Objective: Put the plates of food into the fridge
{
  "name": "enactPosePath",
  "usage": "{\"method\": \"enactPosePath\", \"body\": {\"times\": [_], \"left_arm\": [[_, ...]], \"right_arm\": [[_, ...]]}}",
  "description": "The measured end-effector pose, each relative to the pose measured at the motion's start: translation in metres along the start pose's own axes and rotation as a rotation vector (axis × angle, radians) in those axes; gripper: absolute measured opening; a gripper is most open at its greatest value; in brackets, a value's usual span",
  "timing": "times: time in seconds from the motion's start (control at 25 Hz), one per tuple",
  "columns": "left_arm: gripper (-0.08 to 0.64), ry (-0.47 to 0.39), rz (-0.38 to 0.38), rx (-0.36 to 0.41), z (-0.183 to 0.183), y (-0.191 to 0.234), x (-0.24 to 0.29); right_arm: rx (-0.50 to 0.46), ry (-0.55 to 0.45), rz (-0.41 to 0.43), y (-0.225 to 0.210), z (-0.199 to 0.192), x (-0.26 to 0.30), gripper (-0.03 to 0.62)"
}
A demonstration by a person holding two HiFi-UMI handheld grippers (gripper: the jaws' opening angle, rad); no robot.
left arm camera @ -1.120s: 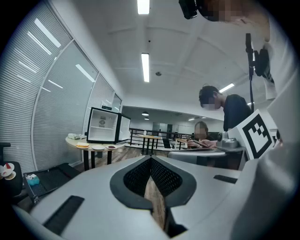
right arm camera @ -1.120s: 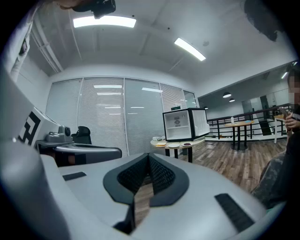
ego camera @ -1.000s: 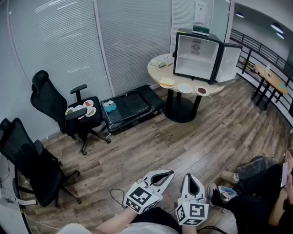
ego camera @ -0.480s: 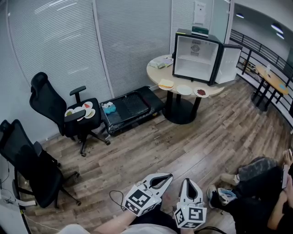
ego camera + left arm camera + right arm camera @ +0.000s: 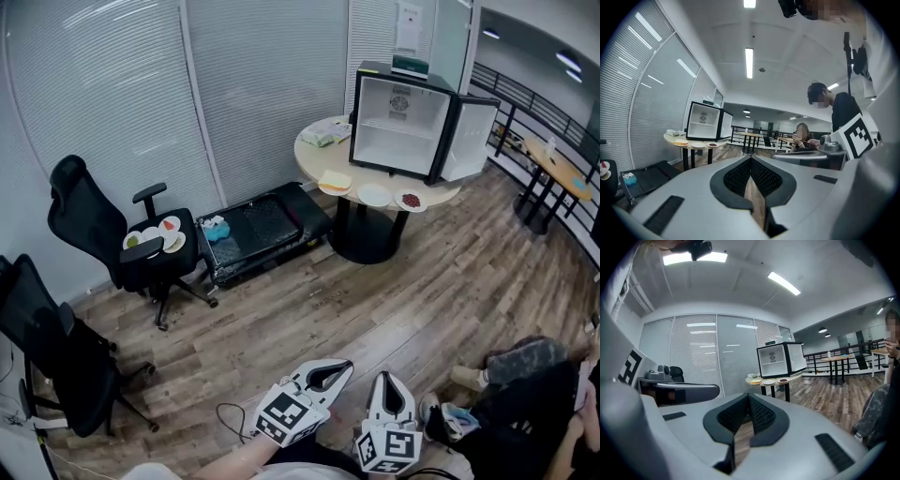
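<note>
A person is holding the left gripper (image 5: 345, 367) and the right gripper (image 5: 390, 376) low over the wood floor (image 5: 375, 291), side by side and aimed across the room, each with its jaws pressed together on nothing. Three plates of food (image 5: 373, 194) are sitting in a row along the near edge of the round table (image 5: 307, 155), just in front of the small fridge (image 5: 401, 120), whose door (image 5: 469, 131) is standing wide open (the white interior is facing the camera). By the window blinds, well apart from the table, further plates (image 5: 155, 237) are resting on the seat of a black office chair (image 5: 89, 211). A second person (image 5: 520, 412) is sitting on the floor at lower right.
</note>
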State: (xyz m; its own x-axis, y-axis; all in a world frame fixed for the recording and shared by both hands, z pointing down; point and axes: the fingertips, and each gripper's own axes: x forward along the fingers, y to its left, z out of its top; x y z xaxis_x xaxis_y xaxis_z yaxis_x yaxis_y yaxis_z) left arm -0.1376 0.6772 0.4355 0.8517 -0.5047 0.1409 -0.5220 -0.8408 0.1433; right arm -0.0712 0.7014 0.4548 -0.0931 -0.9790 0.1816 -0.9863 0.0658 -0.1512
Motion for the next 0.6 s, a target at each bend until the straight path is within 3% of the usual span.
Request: {"method": "enactPosePath", "body": {"times": [0.6], "left_arm": [[0.005,-0.007,-0.005,0.031,0.060,0.145,0.120]], "right_arm": [[0.010,-0.022,-0.050,-0.051,0.059,0.179,0.008]]}}
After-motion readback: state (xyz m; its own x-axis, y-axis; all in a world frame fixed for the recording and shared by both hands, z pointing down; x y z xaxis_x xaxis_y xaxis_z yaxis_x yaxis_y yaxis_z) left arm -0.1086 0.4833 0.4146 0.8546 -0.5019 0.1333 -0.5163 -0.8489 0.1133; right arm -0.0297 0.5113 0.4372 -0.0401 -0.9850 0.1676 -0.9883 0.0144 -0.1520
